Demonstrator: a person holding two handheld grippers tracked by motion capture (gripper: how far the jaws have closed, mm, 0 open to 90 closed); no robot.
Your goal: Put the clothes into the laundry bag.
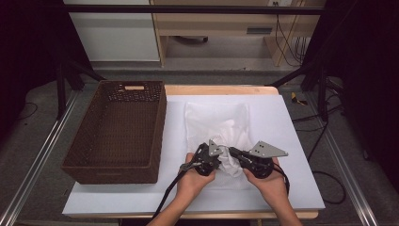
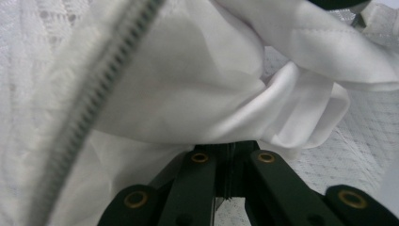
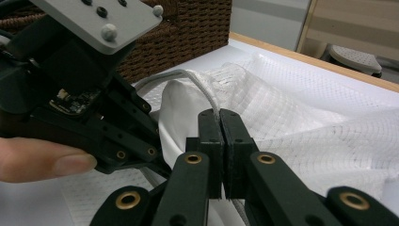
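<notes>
Near the table's front edge, left gripper point(image 1: 217, 154) and right gripper point(image 1: 234, 151) each pinch the white mesh laundry bag point(image 1: 216, 120) beside the wicker basket point(image 1: 117, 134); lift evenly, keeping both pinches firm.

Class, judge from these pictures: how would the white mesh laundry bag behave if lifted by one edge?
The mesh bag would probably sag limply; it already lies crumpled. It looks light, being thin netting. The white cloth inside might slide out.
</notes>
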